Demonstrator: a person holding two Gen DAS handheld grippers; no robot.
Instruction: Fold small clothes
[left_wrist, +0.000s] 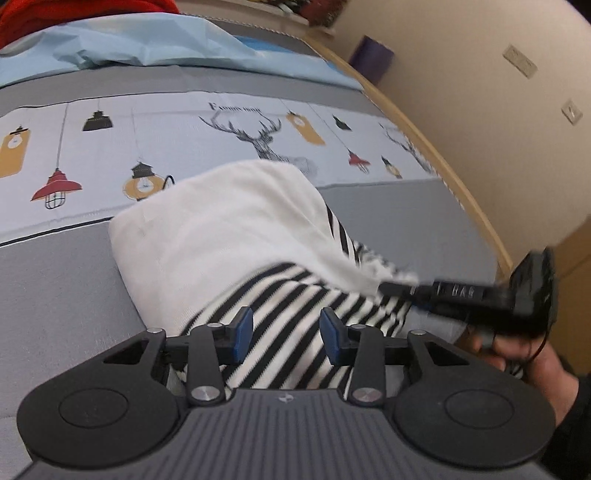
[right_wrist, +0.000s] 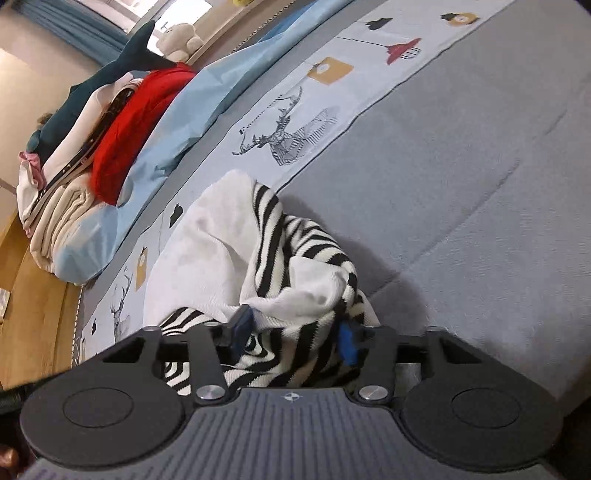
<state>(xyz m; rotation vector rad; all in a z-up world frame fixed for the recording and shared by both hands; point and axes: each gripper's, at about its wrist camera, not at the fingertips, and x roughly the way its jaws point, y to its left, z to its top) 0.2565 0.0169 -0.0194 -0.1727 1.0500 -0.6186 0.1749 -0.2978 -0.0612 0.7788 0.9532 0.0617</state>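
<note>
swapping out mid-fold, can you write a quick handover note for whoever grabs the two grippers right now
Left gripper: jaws open, over the striped part of the garment, nothing pinched.
Right gripper: jaws apart with bunched striped fabric between them; no firm grip evident.
Garment: white and black-striped knit, lying crumpled on the grey bedspread, below the band printed with deer and lamps.
Stack of folded clothes: further up the bed, by the light blue sheet.
Done: garment is on the bed and part-gathered, no neat fold yet.
Left: spread it flat, fold it, probably add it to the stack.
</note>
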